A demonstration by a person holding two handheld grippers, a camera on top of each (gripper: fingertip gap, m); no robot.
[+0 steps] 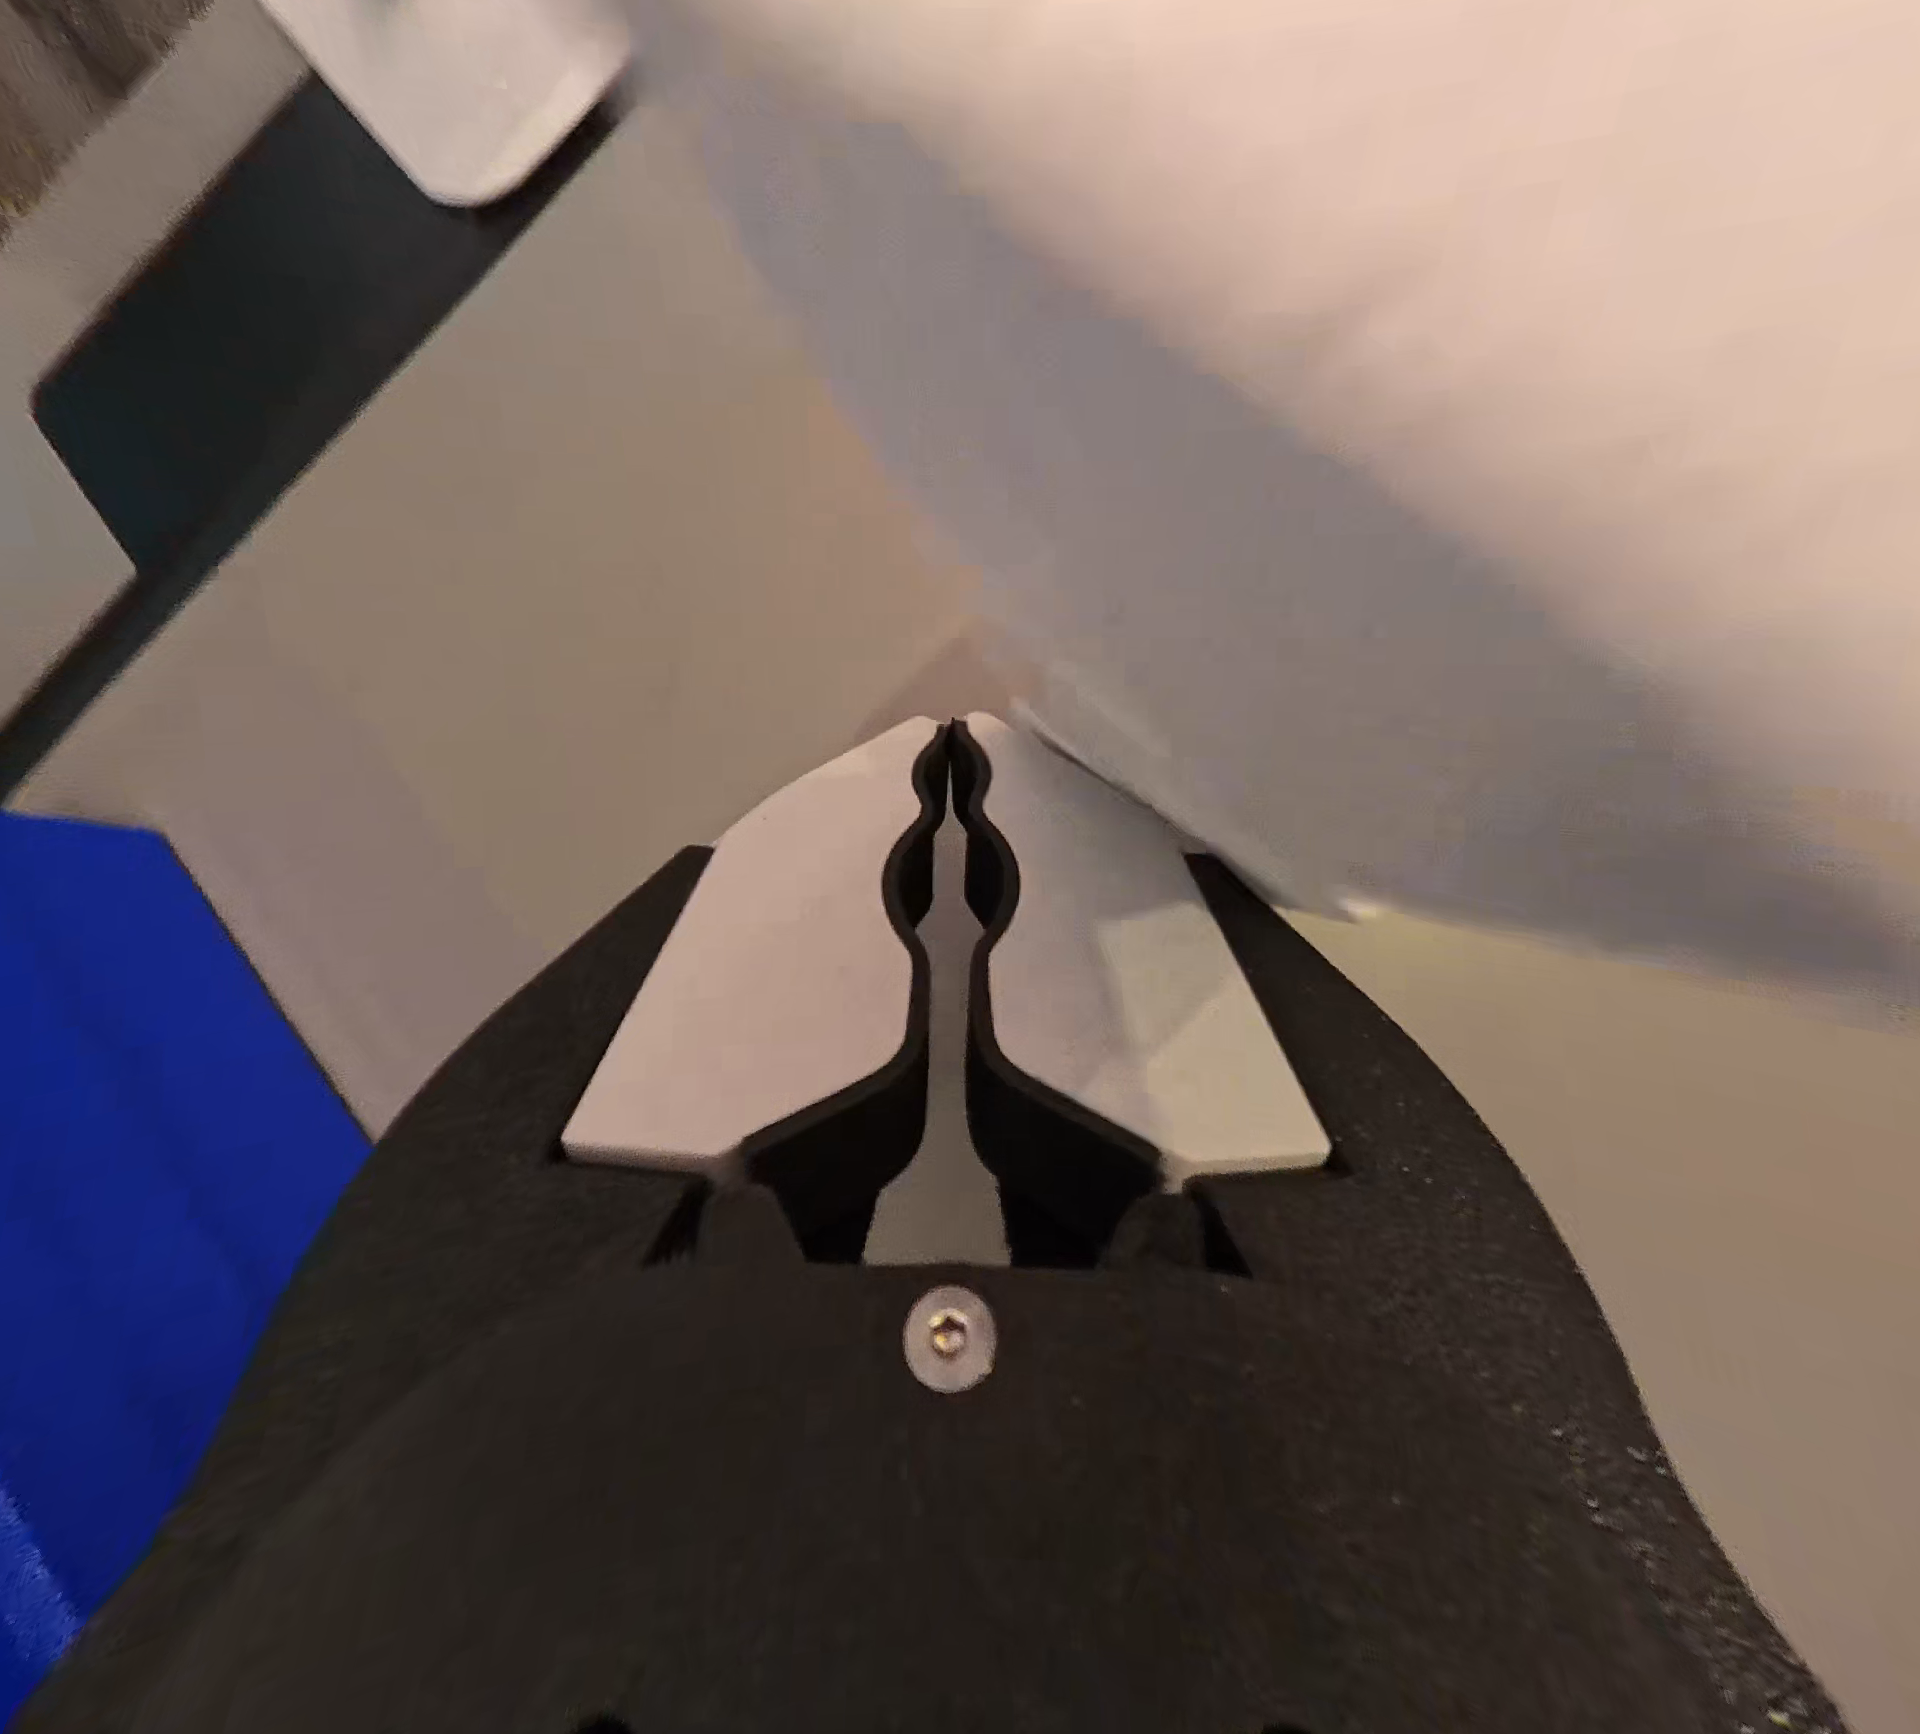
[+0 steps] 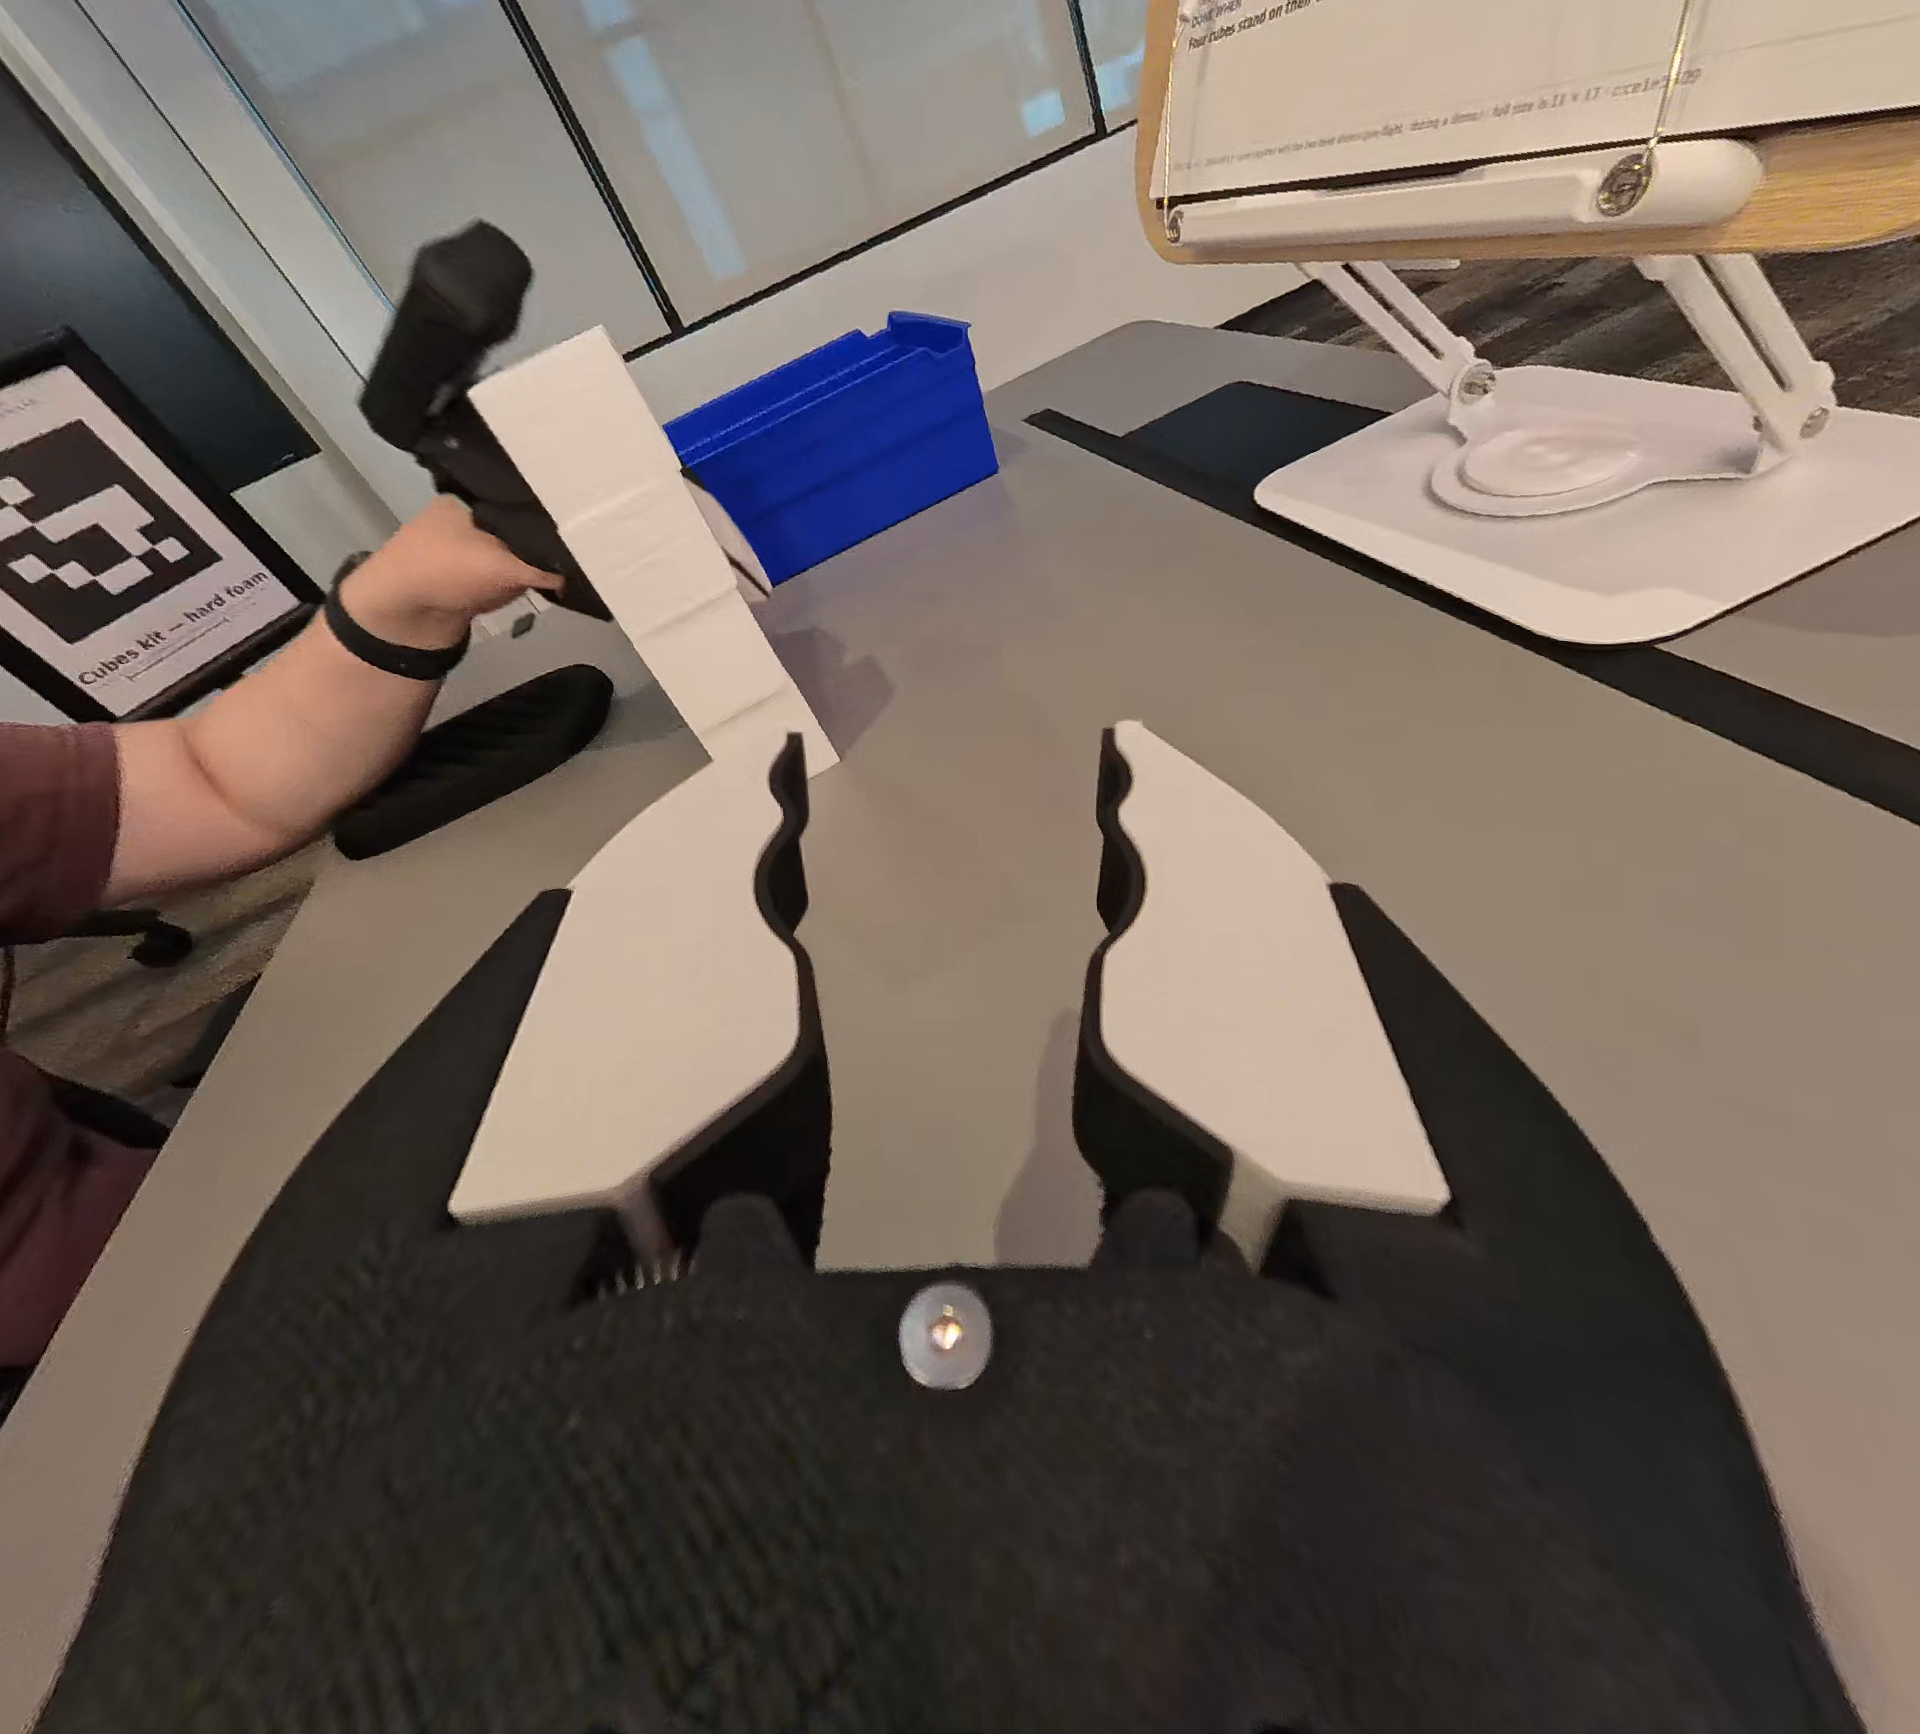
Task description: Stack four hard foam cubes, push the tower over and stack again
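Note:
A tower of white foam cubes stands on the grey table, left of centre in the right wrist view. It leans in the picture as the window frames do, so I cannot tell if it is tipping. My left gripper is held by a hand right behind the tower, its tips at mid height. In the left wrist view the left gripper is shut and empty, and the tower is a blurred white mass against its right finger. My right gripper is open and empty, just right of the tower's base.
A blue bin sits behind the tower and shows at the left edge of the left wrist view. A white document stand holds a board at the right. A framed marker sign and a black chair armrest are at the left. Some 30 centimetres of space lies between my two pairs of fingers.

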